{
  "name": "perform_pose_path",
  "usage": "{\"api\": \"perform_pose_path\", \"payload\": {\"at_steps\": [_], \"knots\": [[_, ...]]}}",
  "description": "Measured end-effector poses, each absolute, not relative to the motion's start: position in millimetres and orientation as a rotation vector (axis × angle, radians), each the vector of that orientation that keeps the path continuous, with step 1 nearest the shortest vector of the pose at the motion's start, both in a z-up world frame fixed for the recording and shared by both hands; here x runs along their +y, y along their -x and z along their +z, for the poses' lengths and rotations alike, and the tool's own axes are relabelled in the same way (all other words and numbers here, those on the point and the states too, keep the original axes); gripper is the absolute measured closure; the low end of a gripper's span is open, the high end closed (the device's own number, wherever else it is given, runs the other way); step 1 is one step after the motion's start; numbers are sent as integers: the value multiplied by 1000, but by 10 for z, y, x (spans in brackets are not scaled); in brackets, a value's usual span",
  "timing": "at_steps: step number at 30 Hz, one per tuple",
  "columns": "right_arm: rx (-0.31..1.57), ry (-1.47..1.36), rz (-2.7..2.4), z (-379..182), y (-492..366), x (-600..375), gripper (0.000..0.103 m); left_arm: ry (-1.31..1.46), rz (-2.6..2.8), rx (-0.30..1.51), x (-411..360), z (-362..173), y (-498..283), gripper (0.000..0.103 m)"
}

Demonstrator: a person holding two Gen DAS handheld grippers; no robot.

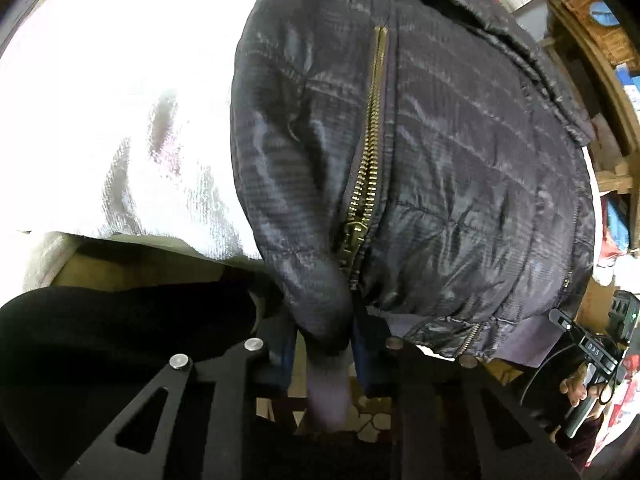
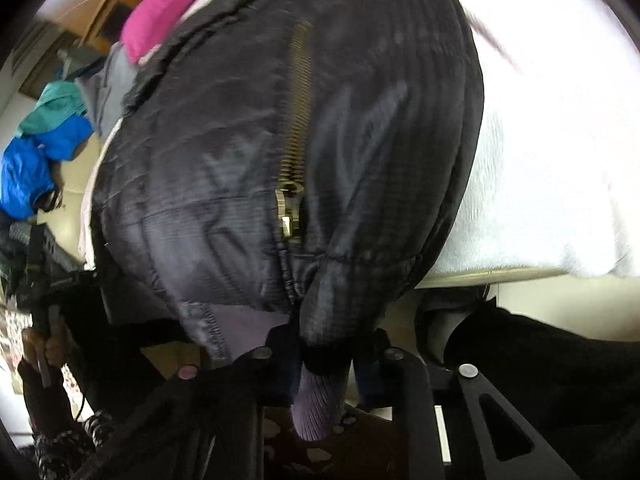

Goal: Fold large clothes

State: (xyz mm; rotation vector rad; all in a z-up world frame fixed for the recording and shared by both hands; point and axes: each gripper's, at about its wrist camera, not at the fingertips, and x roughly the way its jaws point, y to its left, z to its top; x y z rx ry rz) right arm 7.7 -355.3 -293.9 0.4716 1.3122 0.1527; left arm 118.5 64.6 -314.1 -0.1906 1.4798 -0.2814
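Jacket (image 1: 460, 152) | left claw (image 1: 324, 356) clamps cuff | right claw (image 2: 324, 364) clamps cuff | fingertips hidden by fabric

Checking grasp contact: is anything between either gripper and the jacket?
No. The left gripper and right gripper each pinch a sleeve cuff of the jacket directly; nothing visible lies between.

A cluttered home room: white bedcover (image 1: 120, 100), piled clothes (image 2: 36, 160), cardboard boxes (image 2: 92, 12).
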Motion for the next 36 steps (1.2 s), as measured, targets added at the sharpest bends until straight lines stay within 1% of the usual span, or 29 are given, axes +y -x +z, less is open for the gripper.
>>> {"api": "perform_pose_path", "payload": {"at_steps": [5,7,8,10,11,12,13,14,16,17,18,19,20,21,25,27,33,36], "knots": [[1216,-470,257,-2599,-12,-3519,83,182,-318,1433,692,-3030,-1065,80],[1230,-458,258,-2629,-65,-3484,83,178,-308,1448,675,-3074,-1050,80],[1259,-451,241,-2721,-92,-3468,80,183,-289,1471,679,-3124,-1063,79],[1318,-439,196,-2875,-117,-3498,79,194,-262,1519,592,-3235,-1140,65],[1347,-435,165,-2950,-121,-3534,71,170,-271,1529,550,-3258,-1143,63],[1372,-443,140,-3014,-134,-3540,56,164,-279,1529,529,-3265,-1141,55],[1390,-464,118,-3086,-147,-3567,47,163,-293,1528,490,-3273,-1135,47],[1399,-490,97,-3138,-156,-3595,32,160,-300,1525,462,-3282,-1132,45],[1390,-537,83,-3208,-173,-3620,31,152,-292,1519,425,-3297,-1121,44],[1375,-538,106,-3215,-178,-3605,35,154,-288,1516,421,-3306,-1121,45],[1359,-510,127,-3193,-183,-3566,50,162,-289,1511,426,-3294,-1112,49],[1349,-468,144,-3145,-175,-3527,58,169,-293,1502,444,-3278,-1105,65],[1342,-448,165,-3094,-163,-3499,74,169,-294,1492,441,-3238,-1101,72],[1328,-435,187,-3008,-146,-3467,79,173,-294,1489,442,-3217,-1113,80],[1279,-408,214,-2678,-86,-3434,83,193,-328,1449,523,-3035,-1050,85],[1206,-413,265,-2411,-43,-3444,85,194,-357,1404,565,-2866,-1027,86],[958,-410,363,-1651,-70,-3444,85,248,-471,1221,648,-2166,-1033,87],[874,-434,379,-1444,-158,-3477,85,275,-499,1141,703,-1792,-1165,87]]}}
